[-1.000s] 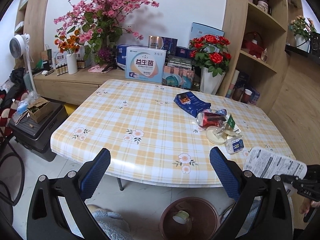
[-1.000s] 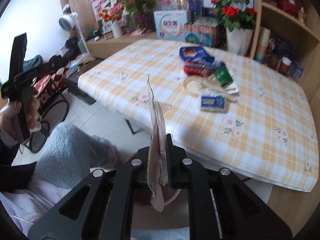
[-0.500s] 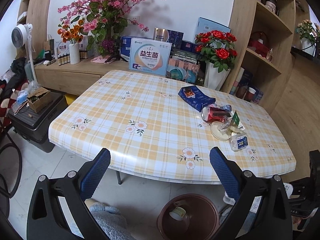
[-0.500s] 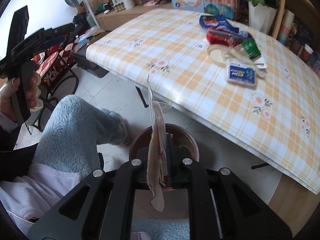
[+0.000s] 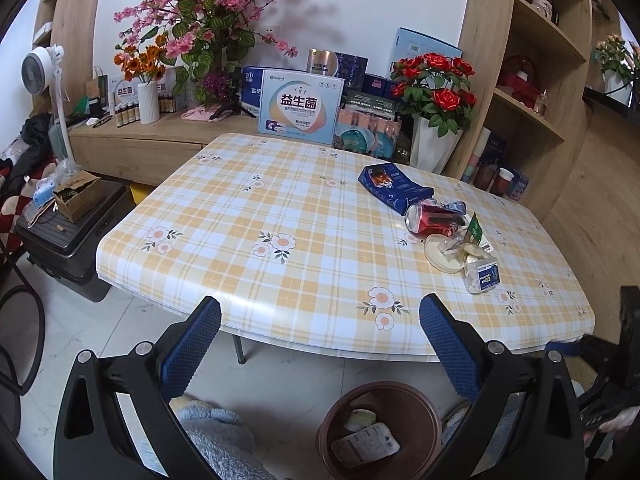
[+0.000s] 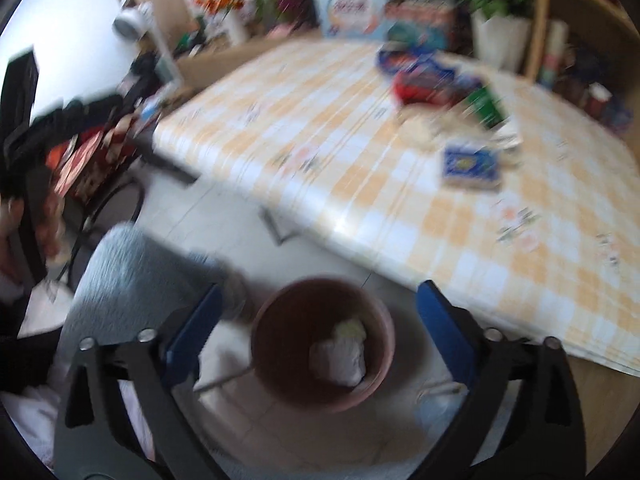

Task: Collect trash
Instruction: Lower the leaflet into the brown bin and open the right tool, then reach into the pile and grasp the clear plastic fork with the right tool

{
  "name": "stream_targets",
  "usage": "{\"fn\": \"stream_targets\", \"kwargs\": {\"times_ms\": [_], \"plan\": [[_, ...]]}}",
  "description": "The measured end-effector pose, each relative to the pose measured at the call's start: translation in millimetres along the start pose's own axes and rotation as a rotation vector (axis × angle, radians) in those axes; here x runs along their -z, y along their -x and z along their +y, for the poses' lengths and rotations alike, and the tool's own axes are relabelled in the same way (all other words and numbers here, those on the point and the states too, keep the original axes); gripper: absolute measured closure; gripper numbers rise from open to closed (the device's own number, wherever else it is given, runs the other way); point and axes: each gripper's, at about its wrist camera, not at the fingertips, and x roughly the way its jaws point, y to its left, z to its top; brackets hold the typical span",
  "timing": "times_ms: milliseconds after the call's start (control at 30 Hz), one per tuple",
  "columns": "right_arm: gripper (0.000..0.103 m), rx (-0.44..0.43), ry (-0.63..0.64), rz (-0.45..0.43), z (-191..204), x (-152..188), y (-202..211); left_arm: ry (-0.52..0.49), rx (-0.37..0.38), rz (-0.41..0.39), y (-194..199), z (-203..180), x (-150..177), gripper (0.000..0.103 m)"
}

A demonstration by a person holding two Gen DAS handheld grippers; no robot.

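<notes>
our right tool (image 6: 318,334) hangs over the brown bin (image 6: 322,344), jaws opening and empty, so the wrapper (image 6: 338,360) lies inside (blurred); left tool (image 5: 320,344) released; more trash (image 5: 448,232) waits far right on the tabletop (image 5: 280,216).

1 brown bin (image 5: 380,432), 2 wrappers inside, 1 red can (image 5: 434,220), 1 blue pouch (image 5: 394,186)

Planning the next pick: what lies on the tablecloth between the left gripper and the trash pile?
Nothing: in the left wrist view, bare checked tablecloth runs from the open left gripper to the trash pile.
</notes>
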Motion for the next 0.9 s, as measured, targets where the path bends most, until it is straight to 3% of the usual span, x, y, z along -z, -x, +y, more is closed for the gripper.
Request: {"fn": "stream_targets", "kwargs": {"times_ms": [267,467,900], "plan": [[0.006,0.192,-0.133,-0.140,-57.7,-11.1,26.1,0.001,0.007,0.009,-8.1,-2.9,-0.2,0.006],[0.006,0.302,-0.205,-0.180,-94.4,-11.9,32.1,-0.034,0.028,0.035,-23.6,-20.0,-3.3,0.006],[0.006,0.259,-0.217,-0.170,-130.3,-25.2,-9.6,-0.071,0.090,0.088,-76.7,-54.8,-14.1,0.006]]}}
